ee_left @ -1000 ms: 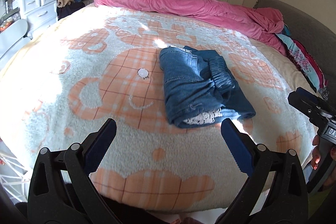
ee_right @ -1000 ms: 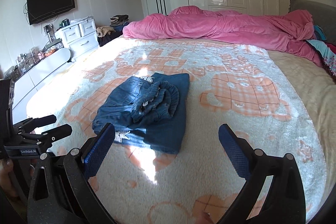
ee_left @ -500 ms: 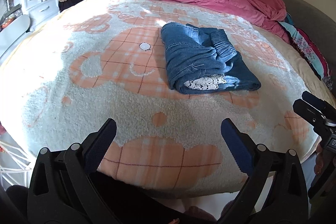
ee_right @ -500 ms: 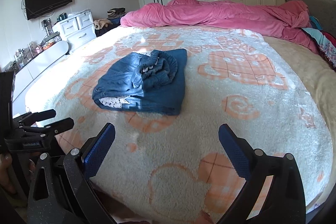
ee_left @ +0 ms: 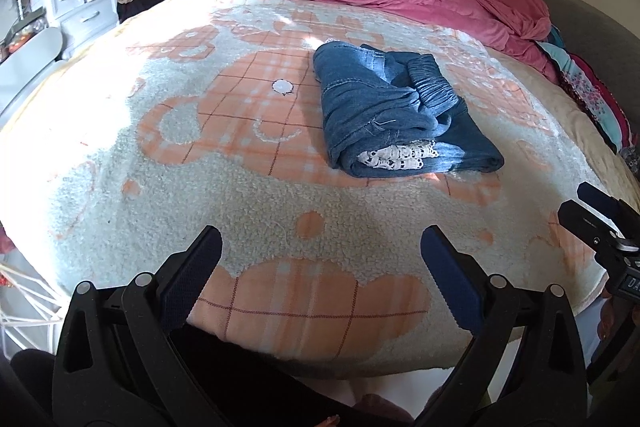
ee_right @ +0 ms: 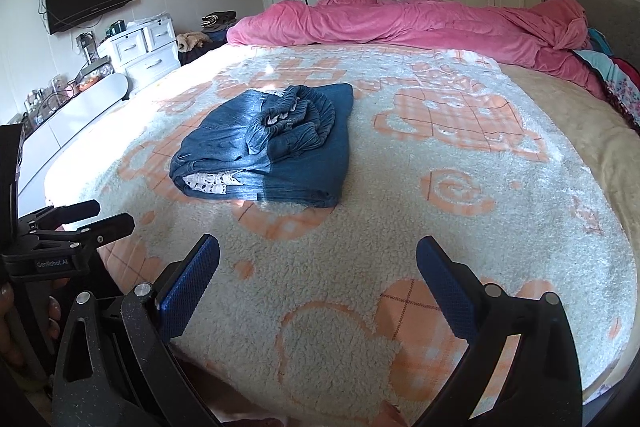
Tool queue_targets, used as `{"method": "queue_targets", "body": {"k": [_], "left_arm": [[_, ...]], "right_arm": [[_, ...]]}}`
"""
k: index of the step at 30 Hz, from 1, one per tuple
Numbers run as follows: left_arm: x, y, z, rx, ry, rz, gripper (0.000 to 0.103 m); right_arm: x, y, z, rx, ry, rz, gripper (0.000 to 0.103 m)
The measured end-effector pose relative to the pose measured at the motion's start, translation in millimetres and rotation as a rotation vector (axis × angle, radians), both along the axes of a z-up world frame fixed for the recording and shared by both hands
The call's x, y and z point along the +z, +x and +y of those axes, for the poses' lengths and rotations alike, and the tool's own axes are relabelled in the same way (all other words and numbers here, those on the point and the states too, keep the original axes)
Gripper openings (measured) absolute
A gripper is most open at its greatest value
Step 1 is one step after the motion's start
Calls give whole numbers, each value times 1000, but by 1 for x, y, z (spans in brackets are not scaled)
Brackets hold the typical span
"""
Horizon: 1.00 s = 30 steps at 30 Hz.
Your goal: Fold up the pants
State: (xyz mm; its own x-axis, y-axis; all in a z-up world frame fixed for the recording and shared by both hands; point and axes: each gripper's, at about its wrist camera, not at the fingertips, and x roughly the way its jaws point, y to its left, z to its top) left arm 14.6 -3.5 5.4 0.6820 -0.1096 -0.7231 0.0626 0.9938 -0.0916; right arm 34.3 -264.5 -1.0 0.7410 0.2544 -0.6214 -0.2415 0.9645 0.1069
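Fleece blanket bears folded jeans; pink duvet beyond.

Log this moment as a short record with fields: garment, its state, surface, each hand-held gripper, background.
garment: blue denim pants
state: folded into a compact bundle, white lace trim showing at the near end
surface: white and orange fleece blanket on the bed
left hand-held gripper: open, empty, apart from the pants
right hand-held gripper: open, empty, apart from the pants
background: pink duvet bunched at the far side
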Motion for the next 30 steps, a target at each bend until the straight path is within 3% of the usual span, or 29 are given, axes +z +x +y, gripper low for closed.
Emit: {"method": "queue_targets", "body": {"k": [30], "left_arm": [[4,-1,8,25,-3,5,94]], "right_arm": [[-1,-1,4,4,-6,3,98]]}}
